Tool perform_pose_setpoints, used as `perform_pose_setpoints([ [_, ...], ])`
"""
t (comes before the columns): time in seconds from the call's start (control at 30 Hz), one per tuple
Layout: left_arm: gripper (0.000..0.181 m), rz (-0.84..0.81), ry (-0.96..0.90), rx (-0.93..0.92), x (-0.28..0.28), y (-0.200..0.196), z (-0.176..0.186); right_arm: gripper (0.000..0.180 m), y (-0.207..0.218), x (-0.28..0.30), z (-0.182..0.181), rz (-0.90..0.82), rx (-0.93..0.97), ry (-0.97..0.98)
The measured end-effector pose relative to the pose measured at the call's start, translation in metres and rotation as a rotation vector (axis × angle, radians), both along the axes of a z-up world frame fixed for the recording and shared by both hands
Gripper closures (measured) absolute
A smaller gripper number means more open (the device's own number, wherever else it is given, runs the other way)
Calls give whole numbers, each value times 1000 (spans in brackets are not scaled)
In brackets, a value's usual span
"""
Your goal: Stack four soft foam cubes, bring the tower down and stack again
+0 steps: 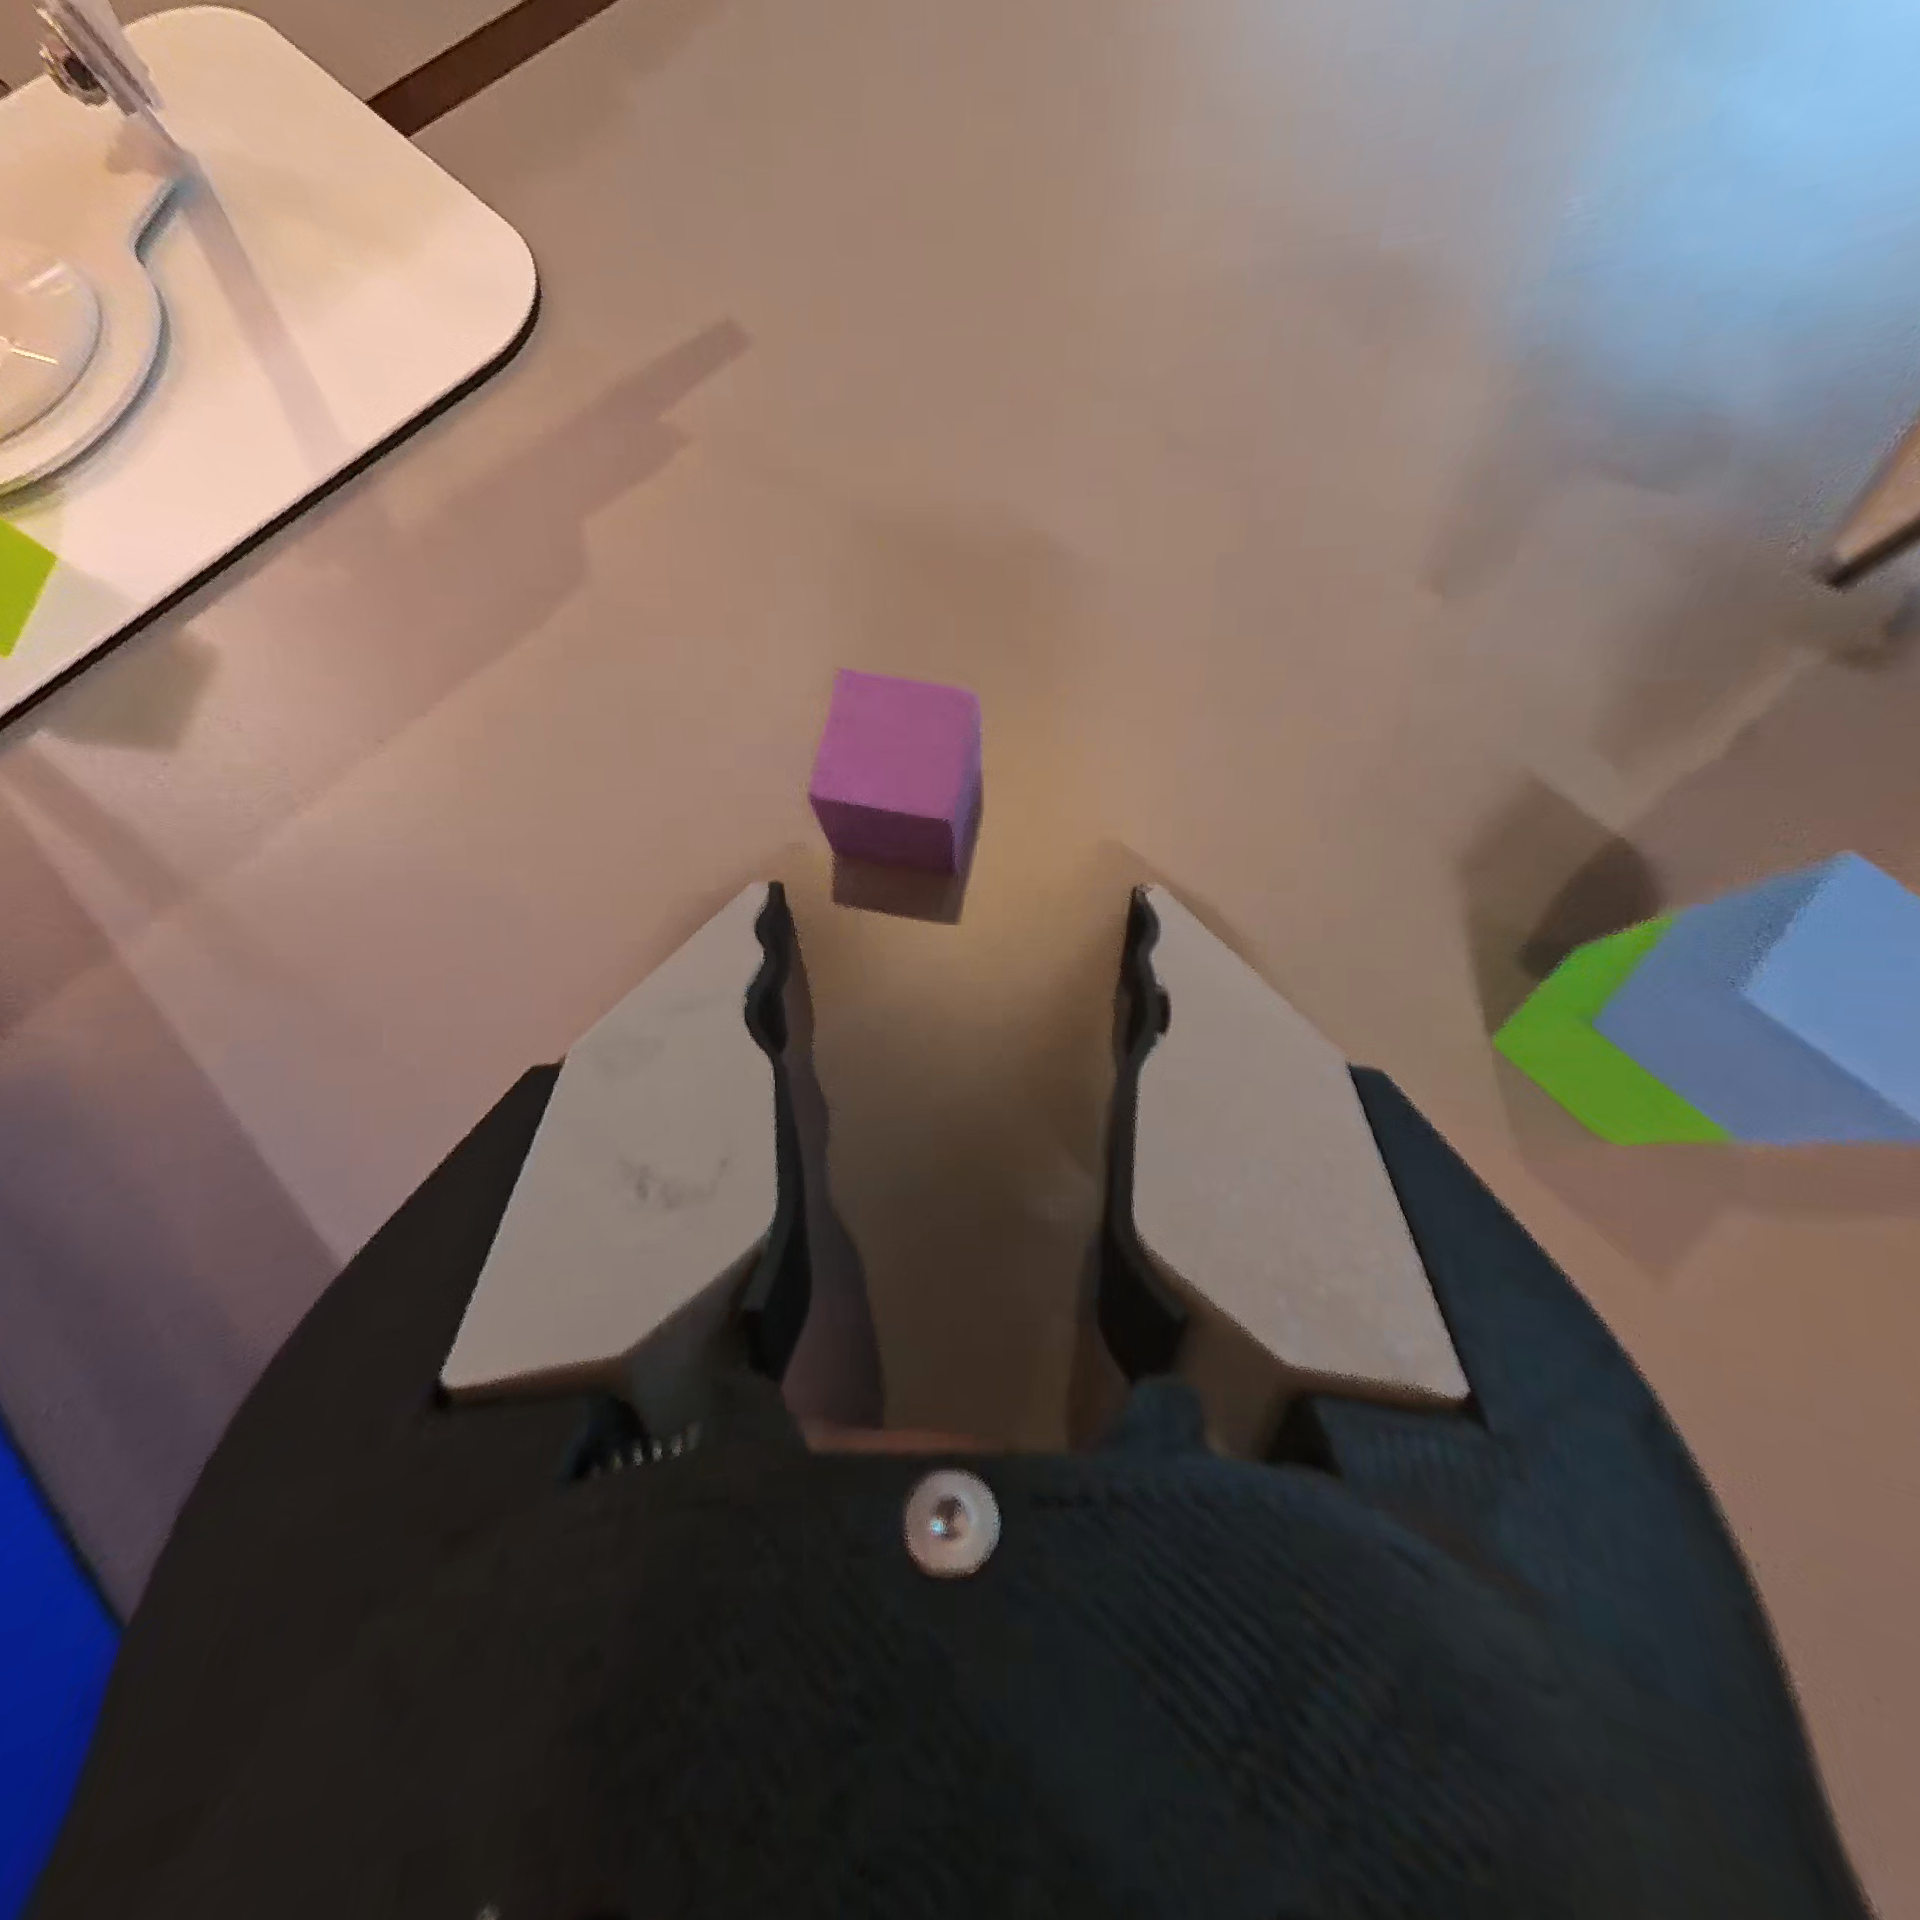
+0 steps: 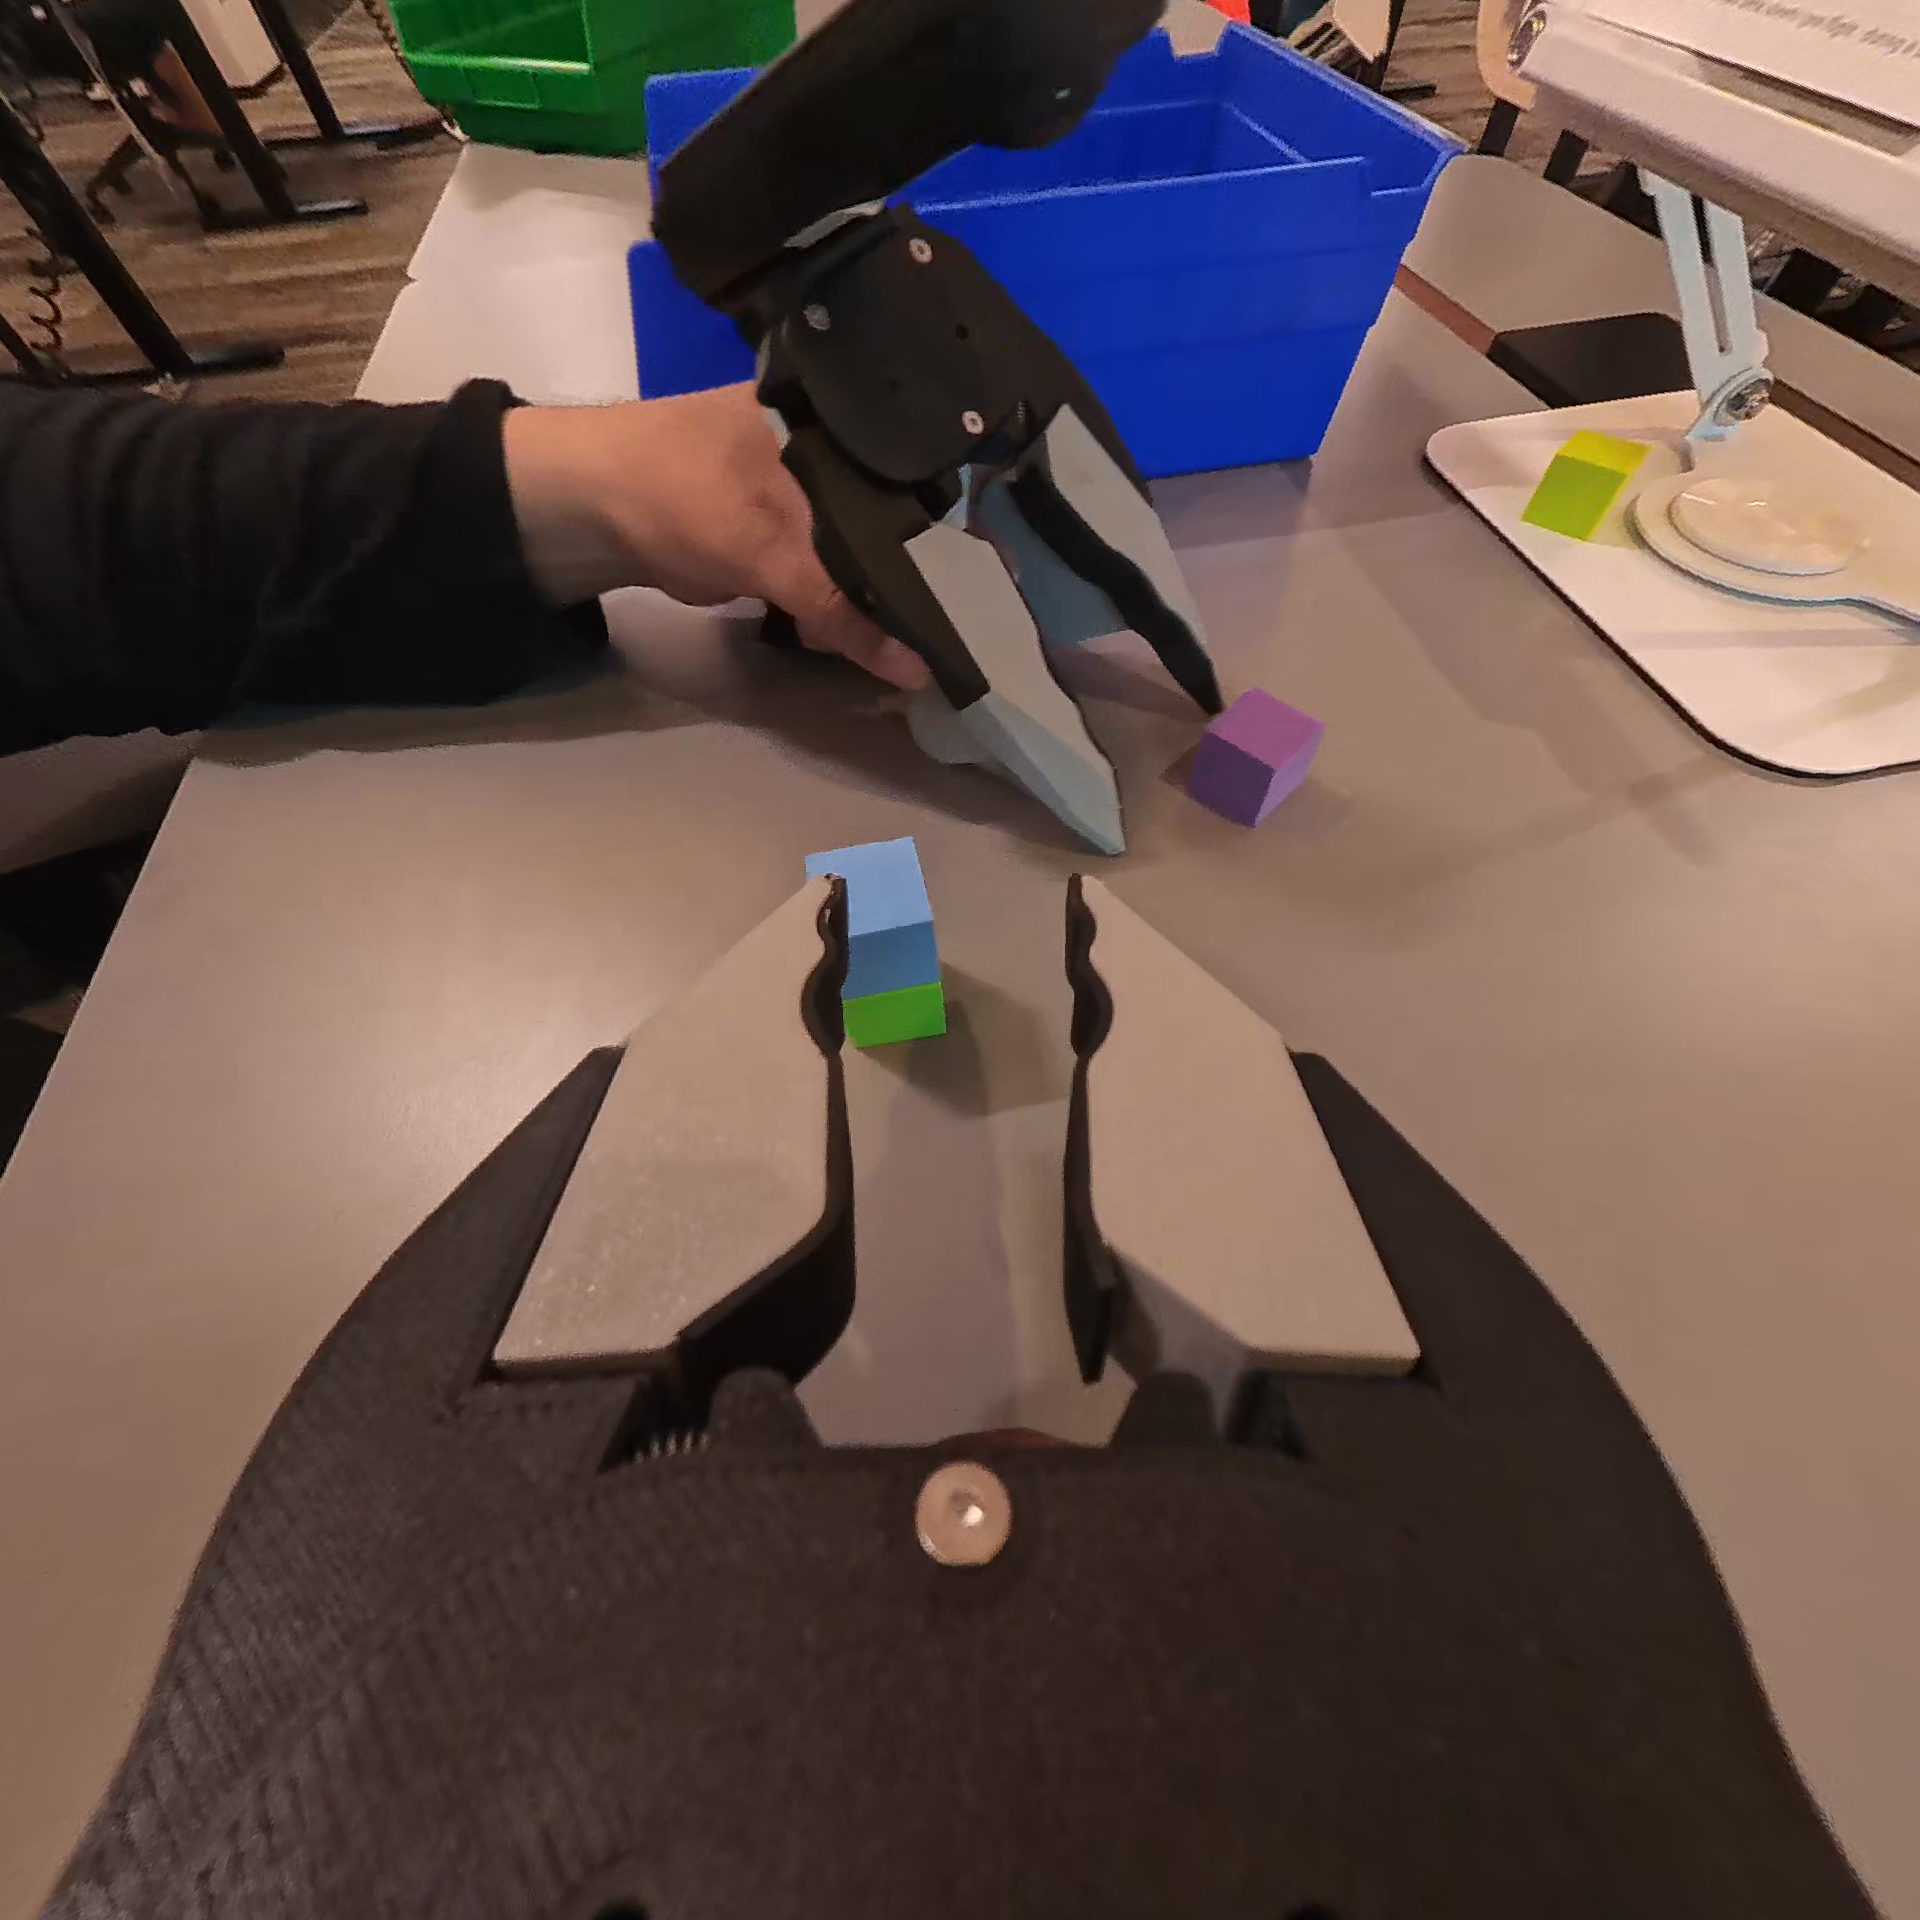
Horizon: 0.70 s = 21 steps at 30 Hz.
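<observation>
The purple cube (image 1: 896, 767) sits alone on the tabletop (image 1: 1143, 416), just in front of the left gripper (image 1: 954, 896). Its jaws are wide open and hold nothing. The right gripper (image 2: 951, 881) is open and empty too, near the blue cube (image 2: 878, 914) stacked on the green cube (image 2: 894, 1013). A yellow-green cube (image 2: 1579, 486) rests on a white stand base (image 2: 1704, 665). The cubes look light and squishy, so I think a soft squeeze on two flat sides works best.

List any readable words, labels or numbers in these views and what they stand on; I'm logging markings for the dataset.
Printed lines on the white sheet atop the stand, top right of the right wrist view: too small and blurred to read.
Purple cube, blue cube, green cube, yellow-green cube, blue bin: no writing visible.
</observation>
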<state>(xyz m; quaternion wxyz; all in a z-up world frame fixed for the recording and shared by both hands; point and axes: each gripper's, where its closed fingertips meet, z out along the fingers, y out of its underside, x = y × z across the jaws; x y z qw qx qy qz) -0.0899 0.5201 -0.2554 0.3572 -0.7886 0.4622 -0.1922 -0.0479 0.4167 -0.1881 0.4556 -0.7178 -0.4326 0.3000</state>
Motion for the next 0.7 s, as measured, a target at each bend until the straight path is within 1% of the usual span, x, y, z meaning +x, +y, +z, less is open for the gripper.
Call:
perform_pose_setpoints([
  [0.07,118,17,-3,-8,2,11,0,140,1,1,-1,-5,-3,0],
  [0.2,129,-11,-3,2,9,18,0,141,2,3,-2,-10,0,-10],
  [0.23,135,-28,-5,-2,11,17,0,141,2,3,-1,-10,2,-9],
  [0.27,147,-41,-5,-3,12,15,0,141,2,4,-1,-11,2,-8],
  [0.3,155,-44,-1,7,12,15,1,142,2,4,-1,-14,3,-7],
  [0.37,155,-56,15,51,13,13,2,142,4,6,0,-24,2,-5],
  [0.47,155,-78,23,184,15,9,11,143,9,13,1,-58,-8,5],
  [0.57,155,-139,-29,271,20,-5,26,143,13,19,6,-86,-21,42],
  [0.63,155,-202,-89,292,24,-20,40,142,15,22,10,-99,-36,81],
  [0.7,155,-232,-135,373,25,-29,62,141,16,24,16,-104,-63,127],
])
